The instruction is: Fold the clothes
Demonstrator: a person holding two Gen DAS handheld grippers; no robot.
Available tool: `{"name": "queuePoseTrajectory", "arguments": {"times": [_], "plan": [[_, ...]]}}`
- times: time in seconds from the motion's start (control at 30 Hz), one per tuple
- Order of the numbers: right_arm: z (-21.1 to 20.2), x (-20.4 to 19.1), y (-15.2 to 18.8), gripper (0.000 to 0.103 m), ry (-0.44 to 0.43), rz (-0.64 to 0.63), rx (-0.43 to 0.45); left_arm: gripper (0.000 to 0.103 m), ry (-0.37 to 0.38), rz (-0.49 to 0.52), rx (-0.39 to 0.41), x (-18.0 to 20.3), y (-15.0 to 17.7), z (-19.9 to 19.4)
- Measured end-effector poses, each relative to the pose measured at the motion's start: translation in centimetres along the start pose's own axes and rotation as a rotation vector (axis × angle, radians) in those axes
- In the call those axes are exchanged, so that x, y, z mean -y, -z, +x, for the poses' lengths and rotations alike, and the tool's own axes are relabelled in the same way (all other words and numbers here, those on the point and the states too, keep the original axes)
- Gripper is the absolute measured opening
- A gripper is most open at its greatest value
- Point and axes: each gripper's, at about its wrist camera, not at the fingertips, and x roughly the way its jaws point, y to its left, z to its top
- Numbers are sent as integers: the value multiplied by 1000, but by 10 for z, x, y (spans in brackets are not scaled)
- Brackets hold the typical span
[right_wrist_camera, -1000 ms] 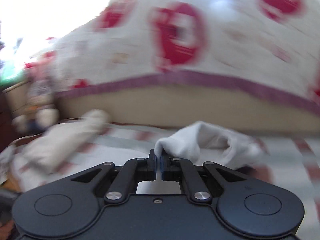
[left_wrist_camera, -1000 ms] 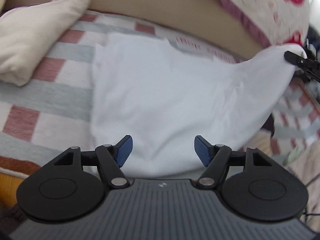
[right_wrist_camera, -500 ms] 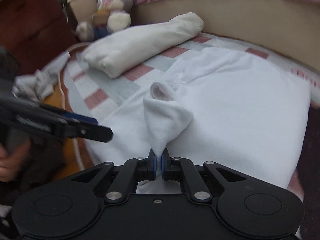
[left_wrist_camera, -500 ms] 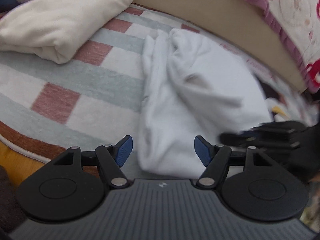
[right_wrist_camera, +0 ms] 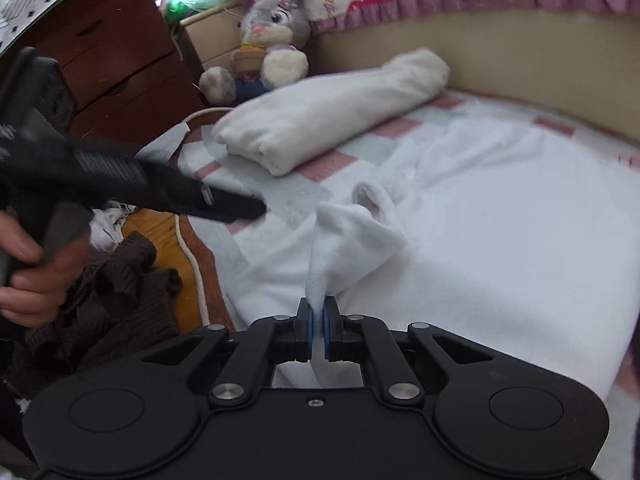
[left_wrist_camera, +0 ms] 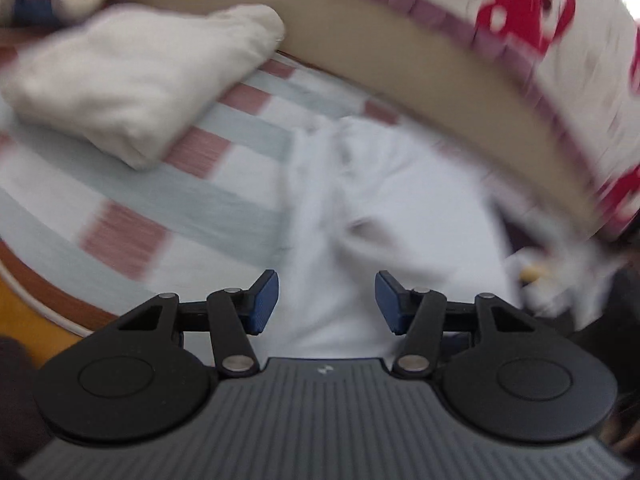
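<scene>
A white fleece garment lies spread on the checked blanket. My right gripper is shut on a pinched-up fold of it near the front edge, and the cloth rises in a peak from the pads. In the blurred left wrist view my left gripper hovers over the white garment. Its jaws are closing with the blue pads apart, and the cloth shows in the gap without being pressed. The right wrist view shows my left gripper at the left, over the blanket just beside the garment's left edge.
A folded cream cloth lies at the back left of the blanket. A plush rabbit and wooden drawers stand behind. A brown knit garment lies on the floor under a hand. The bed's padded side runs along the back.
My right gripper came down and toward the near edge with the white cloth in it, laying that part over the garment. The left gripper's pads moved closer together and its view swung.
</scene>
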Motion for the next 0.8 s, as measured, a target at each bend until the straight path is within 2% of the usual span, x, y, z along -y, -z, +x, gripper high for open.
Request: {"name": "queuePoseTrajectory", "arguments": {"times": [0.07, 0.13, 0.17, 0.2, 0.23, 0.27, 0.3, 0.4, 0.47, 0.57, 0.63, 0.73, 0.77, 0.8], "plan": [[-2, -3, 1, 8, 5, -31, -3, 54, 84, -86, -36, -4, 1, 10], [-4, -7, -2, 13, 11, -54, -30, 56, 117, -126, -66, -4, 6, 21], [-7, -7, -3, 13, 10, -34, -73, 56, 130, -141, -80, -4, 8, 25], [-12, -3, -3, 32, 17, 22, -129, 56, 124, -123, -92, -1, 8, 28], [-26, 5, 2, 53, 27, 109, -144, 56, 119, -105, -104, 3, 9, 30], [-40, 13, 6, 55, 37, 196, -158, 57, 113, -85, -115, 6, 10, 33], [-53, 20, 11, 55, 46, 277, -171, 59, 107, -56, -117, 10, 11, 33], [-84, 31, 28, 55, 68, 320, -165, 62, 81, 18, -127, 21, 15, 37], [-95, 35, 38, 55, 90, 326, -169, 62, 72, 24, -148, 24, 16, 44], [-85, 26, 43, 55, 150, 248, -212, 63, 82, 30, -156, 28, 11, 56], [-78, 14, 44, 54, 199, 152, -245, 63, 47, 45, -145, 31, 5, 69], [-80, 0, 45, 54, 248, 71, -230, 63, -9, 61, -108, 32, -3, 87], [-82, -3, 47, 54, 258, 67, -218, 60, 11, 86, -83, 33, -4, 89], [-85, -5, 49, 54, 268, 64, -205, 47, 26, 113, -58, 35, -4, 91]]}}
